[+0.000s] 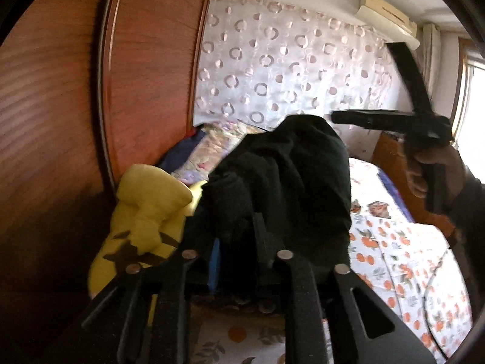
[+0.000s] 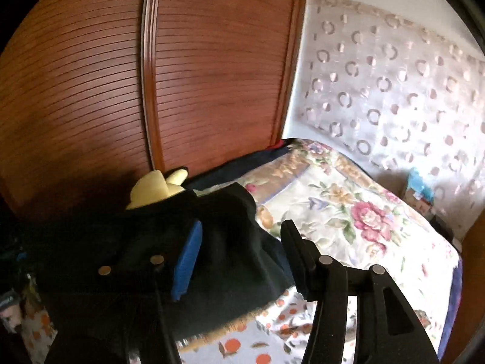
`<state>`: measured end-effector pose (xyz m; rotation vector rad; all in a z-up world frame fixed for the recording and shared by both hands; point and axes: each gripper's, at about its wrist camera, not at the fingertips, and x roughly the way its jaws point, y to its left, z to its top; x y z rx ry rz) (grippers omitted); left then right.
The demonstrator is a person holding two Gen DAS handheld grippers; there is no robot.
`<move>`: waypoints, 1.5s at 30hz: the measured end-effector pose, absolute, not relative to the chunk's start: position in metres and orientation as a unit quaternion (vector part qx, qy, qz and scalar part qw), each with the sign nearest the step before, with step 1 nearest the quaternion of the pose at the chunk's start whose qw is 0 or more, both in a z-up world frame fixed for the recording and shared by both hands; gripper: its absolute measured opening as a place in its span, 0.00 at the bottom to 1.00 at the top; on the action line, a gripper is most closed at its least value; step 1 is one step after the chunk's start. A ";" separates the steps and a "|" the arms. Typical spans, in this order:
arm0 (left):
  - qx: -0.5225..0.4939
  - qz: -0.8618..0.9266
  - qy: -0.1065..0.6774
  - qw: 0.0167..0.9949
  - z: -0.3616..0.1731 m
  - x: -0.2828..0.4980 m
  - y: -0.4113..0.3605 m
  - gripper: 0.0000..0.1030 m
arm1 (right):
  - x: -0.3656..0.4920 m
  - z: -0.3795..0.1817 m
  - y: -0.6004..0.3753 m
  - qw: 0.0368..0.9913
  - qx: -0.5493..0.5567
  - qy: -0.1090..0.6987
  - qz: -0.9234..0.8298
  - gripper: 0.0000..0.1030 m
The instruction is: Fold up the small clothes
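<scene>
left hand-held gripper: apparently clamped on black garment, bunched near, lifted over bed | right hand-held gripper: fingers apart, empty | step: pick-up before folding | next: spread garment flat

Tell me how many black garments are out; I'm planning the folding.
1: the black garment bunched in the left gripper over the bed, beside a yellow plush toy. Others may hide beneath it.

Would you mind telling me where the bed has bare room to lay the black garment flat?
Free: the orange-print sheet right of the black garment, and the floral quilt toward the curtain. Crowded: the wardrobe side, where the yellow plush sits against the garment.
</scene>
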<state>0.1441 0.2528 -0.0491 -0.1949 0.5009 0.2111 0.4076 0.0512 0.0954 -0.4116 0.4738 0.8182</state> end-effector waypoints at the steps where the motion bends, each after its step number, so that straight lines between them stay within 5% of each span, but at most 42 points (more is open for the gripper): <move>1: -0.085 0.109 0.240 0.961 -0.046 0.140 0.249 0.32 | 0.405 0.094 0.046 0.871 -0.193 0.225 0.391 0.54; 5: -0.066 0.111 0.210 0.969 -0.033 0.126 0.238 0.70 | 0.385 0.084 0.045 0.879 -0.172 0.221 0.386 0.54; 8: -0.055 0.102 0.199 0.973 -0.023 0.119 0.229 0.82 | 0.365 0.073 0.029 0.885 -0.153 0.221 0.379 0.54; 13: -0.038 0.088 0.204 0.974 -0.015 0.113 0.205 0.83 | 0.320 0.056 -0.009 0.901 -0.120 0.219 0.354 0.56; 16: -0.034 0.066 0.212 0.974 -0.016 0.109 0.188 0.83 | 0.283 0.050 -0.038 0.911 -0.099 0.213 0.339 0.70; 24: -0.020 0.012 0.220 0.975 -0.018 0.097 0.131 0.83 | 0.177 0.034 -0.083 0.939 -0.057 0.202 0.272 0.81; 45: 0.006 -0.032 0.197 0.980 0.020 0.057 0.043 0.83 | 0.037 0.042 -0.094 0.982 0.007 0.128 0.140 0.82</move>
